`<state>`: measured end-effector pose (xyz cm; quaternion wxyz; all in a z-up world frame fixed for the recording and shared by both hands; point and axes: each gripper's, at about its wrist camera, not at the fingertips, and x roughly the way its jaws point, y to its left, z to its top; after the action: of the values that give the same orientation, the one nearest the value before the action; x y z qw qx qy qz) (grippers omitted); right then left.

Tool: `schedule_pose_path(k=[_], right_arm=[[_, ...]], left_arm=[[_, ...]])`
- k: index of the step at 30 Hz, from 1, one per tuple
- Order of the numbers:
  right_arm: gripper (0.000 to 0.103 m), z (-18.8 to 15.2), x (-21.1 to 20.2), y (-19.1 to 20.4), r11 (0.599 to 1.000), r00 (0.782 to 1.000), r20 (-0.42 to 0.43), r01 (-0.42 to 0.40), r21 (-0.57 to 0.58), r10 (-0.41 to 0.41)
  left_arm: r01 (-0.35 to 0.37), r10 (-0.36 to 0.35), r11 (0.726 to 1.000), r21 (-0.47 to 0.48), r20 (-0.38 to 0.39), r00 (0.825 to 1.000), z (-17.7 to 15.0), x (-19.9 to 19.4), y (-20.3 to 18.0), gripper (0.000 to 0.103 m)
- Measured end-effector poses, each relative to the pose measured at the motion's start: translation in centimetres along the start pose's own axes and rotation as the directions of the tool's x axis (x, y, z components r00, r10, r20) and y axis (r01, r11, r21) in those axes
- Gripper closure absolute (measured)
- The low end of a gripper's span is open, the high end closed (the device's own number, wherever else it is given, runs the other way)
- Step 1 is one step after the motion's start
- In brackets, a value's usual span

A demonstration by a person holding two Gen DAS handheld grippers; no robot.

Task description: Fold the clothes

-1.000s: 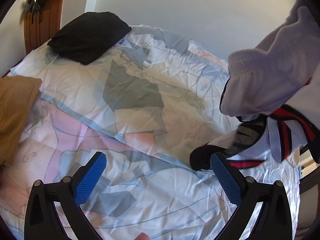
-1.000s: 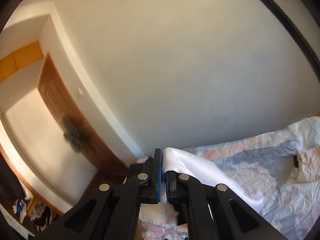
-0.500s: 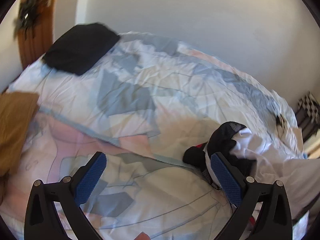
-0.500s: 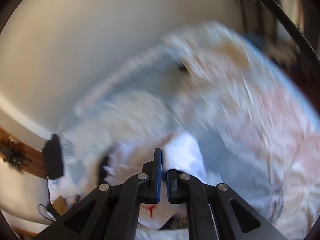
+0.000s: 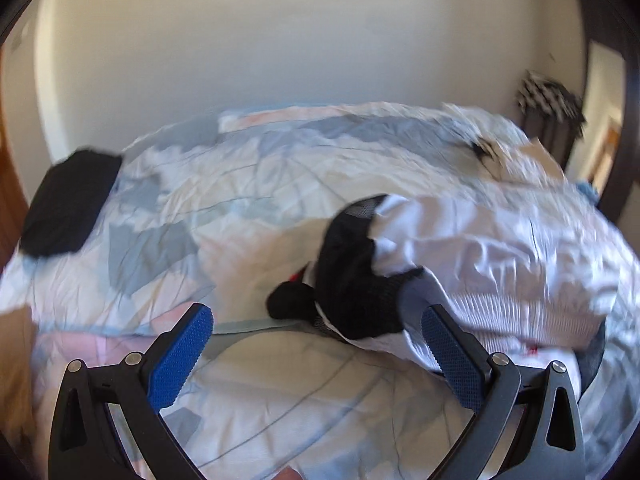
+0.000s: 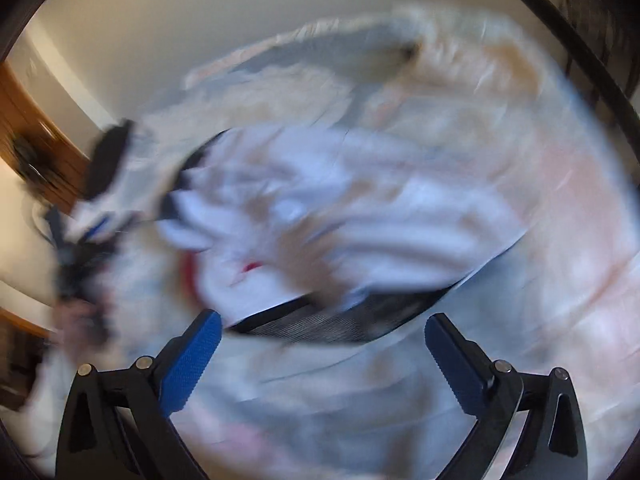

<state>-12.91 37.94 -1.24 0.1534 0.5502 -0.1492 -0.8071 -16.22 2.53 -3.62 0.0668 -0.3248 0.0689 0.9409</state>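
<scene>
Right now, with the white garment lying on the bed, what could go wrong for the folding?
1. The white garment lies bunched, its black mesh part crumpled; a fold made now may trap the wrinkles.
2. The right hand-held gripper has just been opening and nothing is between its pads; it may pinch the patterned bedsheet along with the cloth.
3. The garment's edge near the left hand-held gripper is hard to see.

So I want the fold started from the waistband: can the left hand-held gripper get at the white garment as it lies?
Probably yes. The left hand-held gripper is open and empty, and the white garment lies crumpled on the bedspread just ahead to its right, nothing between them. The right hand-held gripper has just opened, empty.
</scene>
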Motion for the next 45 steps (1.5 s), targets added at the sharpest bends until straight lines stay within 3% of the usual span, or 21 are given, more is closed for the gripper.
schedule_pose_path(k=[3,7,9,12,18,23,24,25,26,29,32,38,39,41,42,45], right_arm=[[0.009,-0.8,3.0,-1.2,0.993,0.996,-0.016,-0.085,0.088,0.087],[0.021,-0.2,6.7,-1.7,1.000,1.000,-0.024,-0.003,0.028,0.004],[0.027,0.2,7.5,-1.4,1.000,1.000,-0.015,-0.009,-0.008,0.009],[0.025,0.8,9.0,-1.1,0.993,0.996,-0.018,0.083,-0.085,-0.085],[0.027,1.5,10.0,-3.2,0.989,0.989,-0.016,0.149,-0.022,-0.149],[0.026,1.9,10.5,-3.1,0.999,0.999,0.008,0.034,-0.015,-0.034],[0.030,2.1,10.7,-2.6,0.999,1.000,0.014,0.019,-0.030,-0.018],[0.044,2.3,11.2,-2.1,0.999,1.000,0.003,0.022,-0.044,-0.022],[0.067,2.5,11.8,-1.7,0.998,0.999,-0.014,0.030,-0.057,-0.031],[0.085,2.7,11.5,-1.2,0.999,1.000,-0.029,0.005,-0.049,-0.007],[0.086,2.7,9.5,-0.6,0.998,0.999,-0.016,-0.034,-0.057,0.033],[0.085,1.6,7.3,-0.7,0.998,0.998,-0.001,-0.058,-0.036,0.058],[0.085,1.3,7.4,-0.6,0.998,0.998,-0.002,-0.061,-0.033,0.061],[0.085,1.1,7.5,-0.6,0.997,0.997,-0.002,-0.072,-0.029,0.072],[0.084,1.2,7.4,-0.7,0.996,0.997,0.002,-0.080,-0.029,0.080],[0.083,1.5,7.3,-0.7,0.994,0.993,0.017,-0.113,-0.013,0.113]], left_arm=[[-0.029,0.028,0.994,0.110,0.012,1.000,-0.6,-0.1,-1.9,0.000],[-0.044,0.043,0.984,0.174,0.005,0.999,-1.0,-0.1,-3.0,0.000],[-0.039,0.040,0.987,0.153,-0.002,0.999,-0.9,0.0,-2.6,0.000],[-0.030,0.031,0.996,0.085,-0.014,0.999,-0.7,0.4,-1.3,0.000],[-0.059,0.058,0.998,-0.010,-0.054,0.997,-0.5,1.1,0.9,0.000],[-0.041,0.038,0.998,-0.043,-0.065,0.997,-0.4,1.4,1.1,0.000],[-0.042,0.039,0.999,-0.035,-0.065,0.997,-0.4,1.4,0.9,0.000],[-0.042,0.040,0.999,-0.027,-0.064,0.997,-0.4,1.4,0.8,0.000],[-0.040,0.039,0.999,-0.019,-0.064,0.997,-0.5,1.4,0.6,0.000],[-0.025,0.025,1.000,-0.006,-0.054,0.998,-0.5,1.3,0.4,0.000],[0.061,-0.063,0.998,-0.033,-0.034,0.997,-0.7,1.1,0.8,0.000],[0.243,-0.248,0.967,-0.070,-0.062,0.967,0.0,1.9,1.1,0.000],[0.226,-0.229,0.972,-0.058,-0.060,0.972,0.4,2.0,0.8,0.000],[0.127,-0.126,0.992,0.009,-0.090,0.988,1.0,2.9,-0.3,0.000],[0.110,-0.106,0.993,0.031,-0.117,0.987,1.2,3.4,-0.6,0.001],[0.189,-0.180,0.981,0.038,-0.179,0.967,1.4,4.0,-0.9,0.017]])
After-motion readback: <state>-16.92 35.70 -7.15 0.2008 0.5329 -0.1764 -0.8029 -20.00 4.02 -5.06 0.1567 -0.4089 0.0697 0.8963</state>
